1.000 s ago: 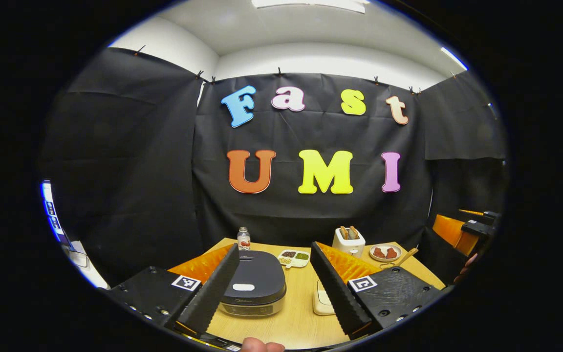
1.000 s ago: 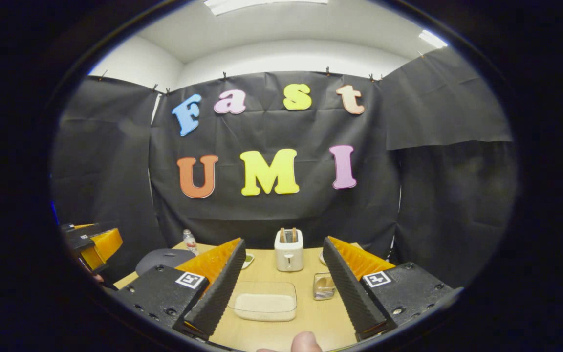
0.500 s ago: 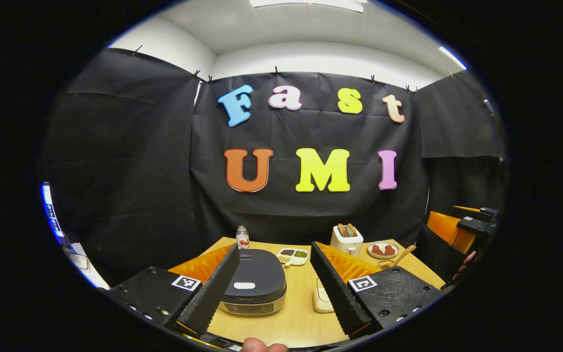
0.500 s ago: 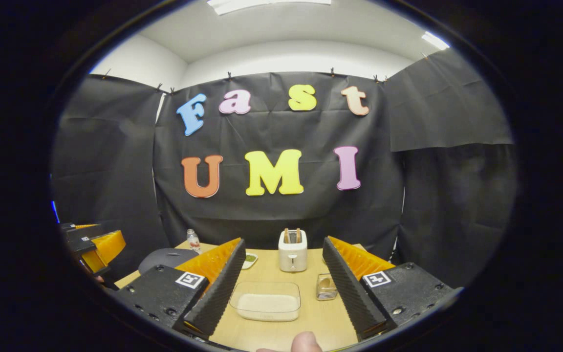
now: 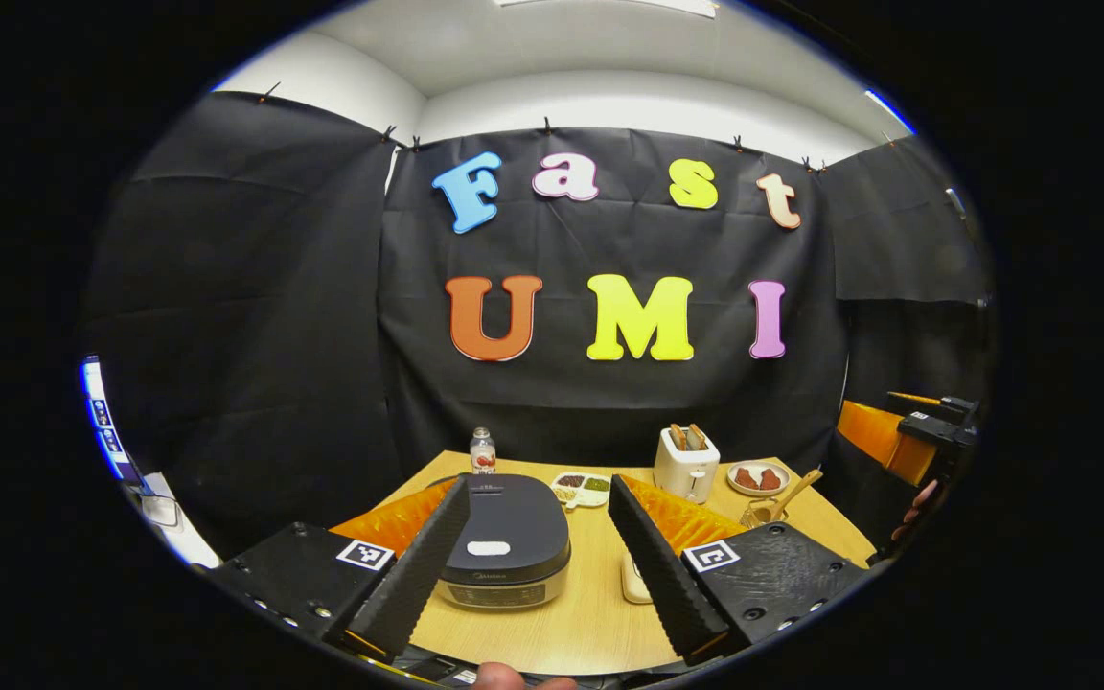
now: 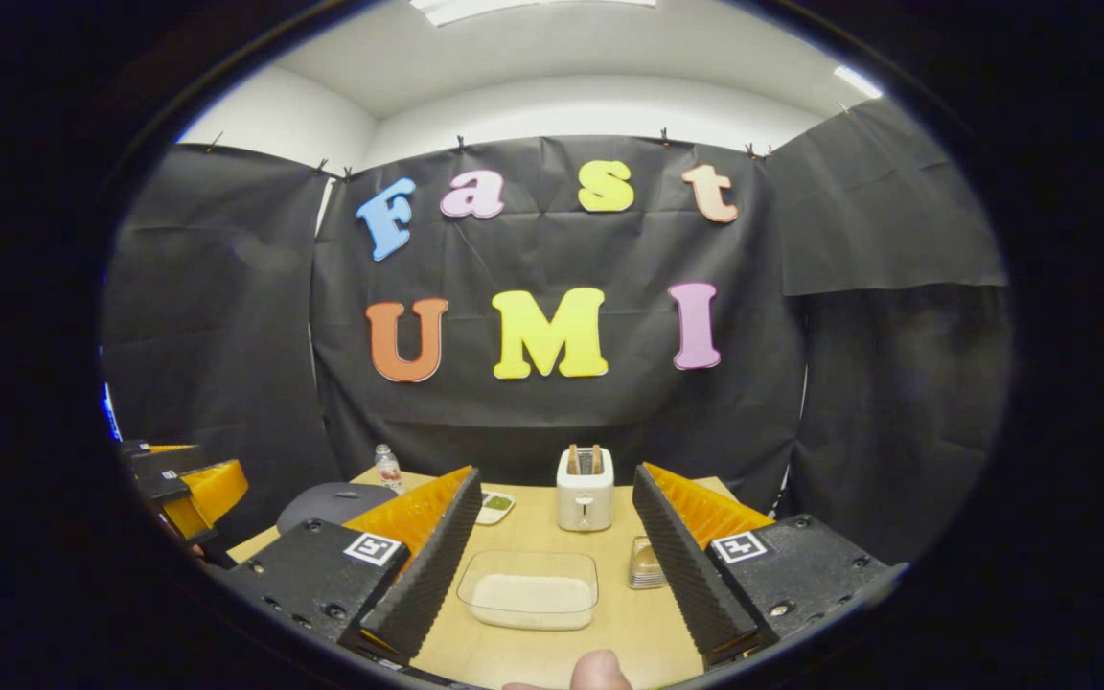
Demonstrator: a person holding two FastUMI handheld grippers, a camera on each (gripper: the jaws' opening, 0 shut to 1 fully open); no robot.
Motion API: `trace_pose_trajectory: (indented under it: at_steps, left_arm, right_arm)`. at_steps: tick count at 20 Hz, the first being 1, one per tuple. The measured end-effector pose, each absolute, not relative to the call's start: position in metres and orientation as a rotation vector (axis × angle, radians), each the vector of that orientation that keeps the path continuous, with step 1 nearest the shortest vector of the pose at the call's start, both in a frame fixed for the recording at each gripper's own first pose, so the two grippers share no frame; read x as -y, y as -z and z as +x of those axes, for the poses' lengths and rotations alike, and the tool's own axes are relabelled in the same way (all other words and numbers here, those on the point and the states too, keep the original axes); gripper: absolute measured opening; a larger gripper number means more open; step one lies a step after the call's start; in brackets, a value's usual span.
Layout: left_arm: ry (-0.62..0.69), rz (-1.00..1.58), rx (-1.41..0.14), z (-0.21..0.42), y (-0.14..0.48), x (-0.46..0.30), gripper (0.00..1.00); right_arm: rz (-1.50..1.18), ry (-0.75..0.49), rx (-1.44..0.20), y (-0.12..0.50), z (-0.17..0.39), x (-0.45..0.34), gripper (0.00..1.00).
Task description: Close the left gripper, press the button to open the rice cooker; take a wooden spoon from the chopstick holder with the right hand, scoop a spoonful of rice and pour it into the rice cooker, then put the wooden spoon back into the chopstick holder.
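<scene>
Meanwhile, the left tool (image 5: 535, 561) hangs wide open and empty, the dark, closed rice cooker (image 5: 506, 541) between its 2 fingers; the right tool (image 6: 552, 565), equally spread, frames a clear tub of rice (image 6: 530, 589). Pressing unclosed risks straddling the white oval button (image 5: 488, 548).

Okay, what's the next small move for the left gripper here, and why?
Probably shut the left gripper: its fingers stand wide apart above the rice cooker, whose lid is still down, and the white button on the lid lies between them, untouched. Closed fingers could then press it.
</scene>
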State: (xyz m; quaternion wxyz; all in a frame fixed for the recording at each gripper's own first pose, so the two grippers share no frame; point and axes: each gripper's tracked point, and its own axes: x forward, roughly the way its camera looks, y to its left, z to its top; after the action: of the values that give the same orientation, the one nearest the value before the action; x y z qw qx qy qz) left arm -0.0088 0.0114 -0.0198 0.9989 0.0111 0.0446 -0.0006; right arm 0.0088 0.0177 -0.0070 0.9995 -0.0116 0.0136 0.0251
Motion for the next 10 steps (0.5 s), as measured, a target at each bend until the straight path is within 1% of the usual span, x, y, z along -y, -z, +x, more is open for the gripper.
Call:
trace_pose_trajectory:
  at_steps: [6,8,9,10]
  left_arm:
    - [-0.009,0.033,-0.241,0.007,0.050,-0.020,0.95]
    - [-0.001,0.034,-0.319,0.012,0.063,-0.025,1.00]
    - [0.004,0.009,-0.368,0.015,0.070,-0.027,0.80]
    - [0.002,-0.006,-0.399,0.021,0.073,-0.029,0.67]
  right_arm:
    - [-0.029,-0.064,-0.033,0.009,0.032,-0.009,1.00]
    - [-0.018,-0.057,-0.033,0.009,0.043,-0.002,1.00]
    - [-0.015,-0.054,-0.029,0.007,0.049,0.001,1.00]
    - [-0.012,-0.053,-0.025,0.006,0.055,0.004,0.99]
